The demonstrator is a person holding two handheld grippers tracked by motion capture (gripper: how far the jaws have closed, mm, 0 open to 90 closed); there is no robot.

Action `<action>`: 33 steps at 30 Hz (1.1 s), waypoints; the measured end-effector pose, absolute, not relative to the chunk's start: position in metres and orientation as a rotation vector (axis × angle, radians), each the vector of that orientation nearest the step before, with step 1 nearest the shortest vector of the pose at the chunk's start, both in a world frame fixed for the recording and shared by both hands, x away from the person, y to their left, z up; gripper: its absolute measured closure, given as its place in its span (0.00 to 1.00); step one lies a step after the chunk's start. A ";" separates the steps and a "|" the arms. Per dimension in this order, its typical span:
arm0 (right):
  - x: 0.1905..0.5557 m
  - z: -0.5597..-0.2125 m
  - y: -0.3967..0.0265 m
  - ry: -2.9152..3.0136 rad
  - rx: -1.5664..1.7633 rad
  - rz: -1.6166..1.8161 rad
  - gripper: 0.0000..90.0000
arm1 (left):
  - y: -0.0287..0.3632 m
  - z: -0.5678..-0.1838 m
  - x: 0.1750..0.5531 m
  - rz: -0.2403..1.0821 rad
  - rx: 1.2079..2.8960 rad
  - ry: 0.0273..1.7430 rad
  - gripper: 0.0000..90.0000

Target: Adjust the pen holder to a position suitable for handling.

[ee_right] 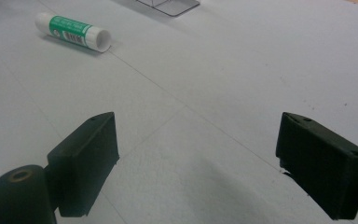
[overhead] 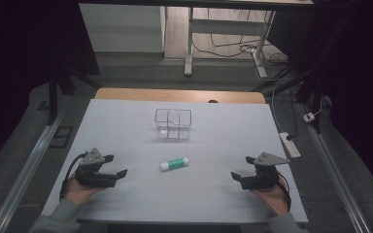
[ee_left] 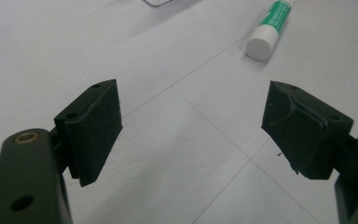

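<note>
The glue stick (overhead: 175, 163) lay on the table (overhead: 223, 194) midway between the left gripper (overhead: 117, 165) and right gripper (overhead: 241, 166), both with jaws apart and empty; light, rigid and smooth, it probably rolled easily, so mid-barrel grasping suited.

Table (overhead: 126, 126): matt pale-grey sheet w/ faint seams, wood edge at far side. Glue stick (overhead: 174, 163): smooth white plastic, glossy green label. Box (overhead: 173, 124): clear glossy plastic. Both grippers' jaws: matt black plastic, pads slightly rough.
</note>
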State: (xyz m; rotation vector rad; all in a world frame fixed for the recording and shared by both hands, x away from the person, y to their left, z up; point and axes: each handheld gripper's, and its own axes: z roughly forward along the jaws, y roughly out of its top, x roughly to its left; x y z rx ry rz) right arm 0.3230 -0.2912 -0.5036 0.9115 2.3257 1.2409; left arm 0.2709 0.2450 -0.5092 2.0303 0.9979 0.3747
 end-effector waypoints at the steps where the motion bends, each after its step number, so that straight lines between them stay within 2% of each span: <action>1: 0.323 -0.503 -0.292 2.326 0.913 1.239 0.14 | 0.245 -0.509 0.271 0.375 2.030 0.996 0.21; 33: 0.324 -0.504 -0.293 2.325 0.935 1.234 0.16 | 0.230 -0.497 0.271 0.371 2.107 0.943 0.22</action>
